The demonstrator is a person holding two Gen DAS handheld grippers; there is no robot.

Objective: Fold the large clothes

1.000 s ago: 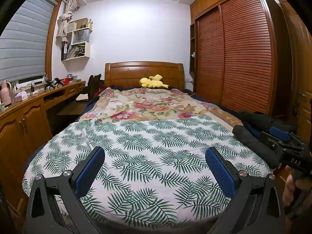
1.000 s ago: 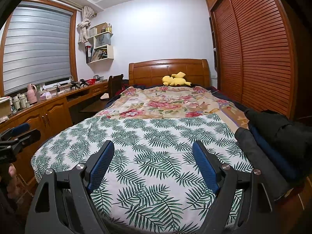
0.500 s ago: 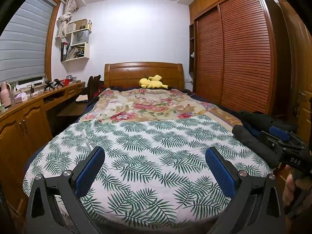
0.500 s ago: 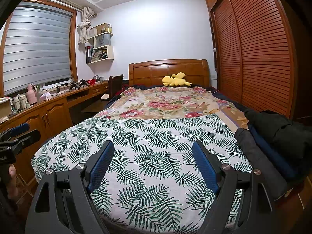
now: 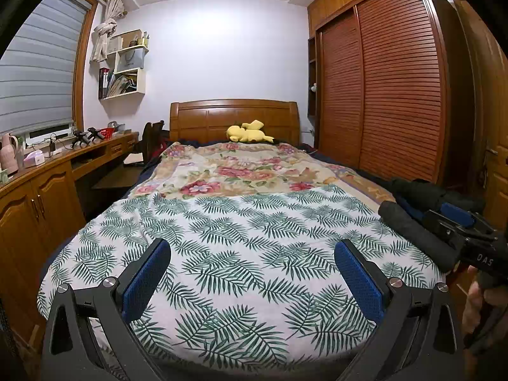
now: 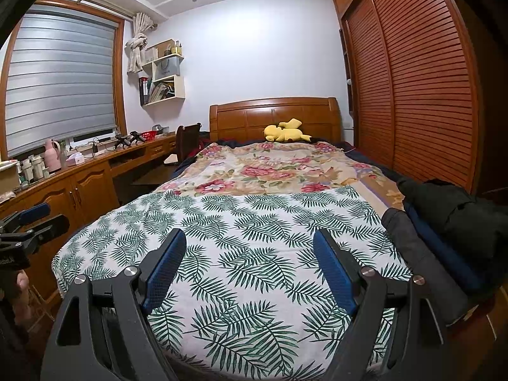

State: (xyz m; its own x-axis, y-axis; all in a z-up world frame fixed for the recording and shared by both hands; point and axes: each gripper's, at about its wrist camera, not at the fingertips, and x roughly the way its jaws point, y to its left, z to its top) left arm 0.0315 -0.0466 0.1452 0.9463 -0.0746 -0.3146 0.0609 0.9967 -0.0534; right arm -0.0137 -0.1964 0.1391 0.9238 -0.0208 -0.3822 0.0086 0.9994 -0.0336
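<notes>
Both my claws, left [image 5: 252, 281] and right [image 6: 249, 270], gape released above the bed's [image 5: 203, 171] near edge; dark clothes pile [image 6: 444, 222] hugs the right edge.

Two tools [image 5: 252, 273], one plush toy [image 5: 247, 133]

The dark clothes [image 6: 457, 222] piled at the bed's right edge run out past the frame in the right wrist view, so their full extent cannot be told. In the left wrist view the right tool [image 5: 460, 219] covers part of that pile. Books on the wall shelf [image 5: 122, 63] are too small to read (spines only). The bed's [image 5: 254, 362] near edge is cut off below.
</notes>
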